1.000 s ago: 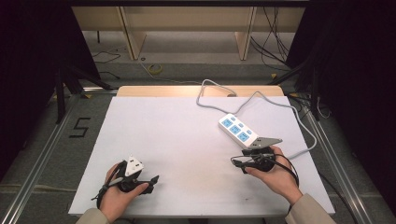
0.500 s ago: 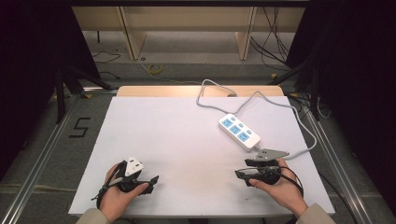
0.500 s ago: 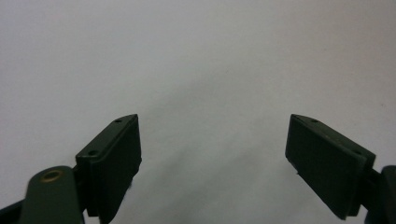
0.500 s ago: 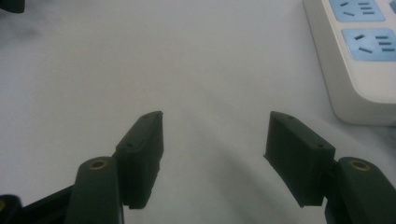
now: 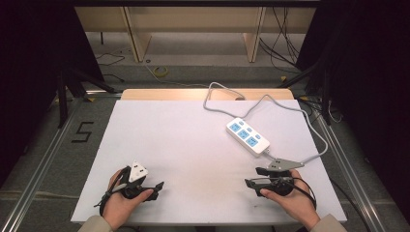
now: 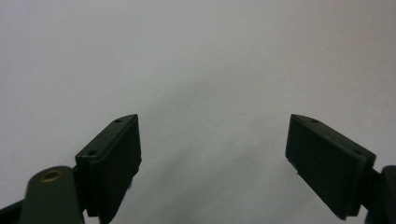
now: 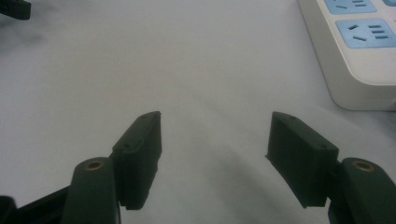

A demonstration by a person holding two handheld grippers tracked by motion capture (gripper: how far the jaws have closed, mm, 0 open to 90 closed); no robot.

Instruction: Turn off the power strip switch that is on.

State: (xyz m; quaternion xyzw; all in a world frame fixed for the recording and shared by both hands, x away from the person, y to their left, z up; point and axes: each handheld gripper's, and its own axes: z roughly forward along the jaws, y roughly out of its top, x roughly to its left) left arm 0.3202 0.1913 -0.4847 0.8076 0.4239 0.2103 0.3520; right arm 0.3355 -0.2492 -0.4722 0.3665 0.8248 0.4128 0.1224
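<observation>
- The white table (image 5: 193,145) carried a white power strip (image 5: 248,136) with blue socket faces, lying at a slant on its right half, its grey cable (image 5: 217,96) looping off toward the far edge.
- The left gripper (image 5: 155,187) sat at the near left of the table in the person's left hand (image 5: 118,205), pointing right — well apart from the strip.
- In the left gripper view, the gripper (image 6: 212,158) had its jaws spread wide with nothing between them, just bare white tabletop (image 6: 196,56) ahead.
- The right gripper (image 5: 251,182) lay at the near right, held in the right hand (image 5: 290,203), its jaws pointing left across the table; the strip lay just beyond it on the far side, near but not touching.
- In the right gripper view, the gripper (image 7: 212,154) also stood wide open and empty — the strip's end (image 7: 355,46) appeared at the upper right of that view, outside the gap and beyond the right-hand jaw.
- A dark bit of the other gripper (image 7: 14,8) showed at that view's top left corner.
</observation>
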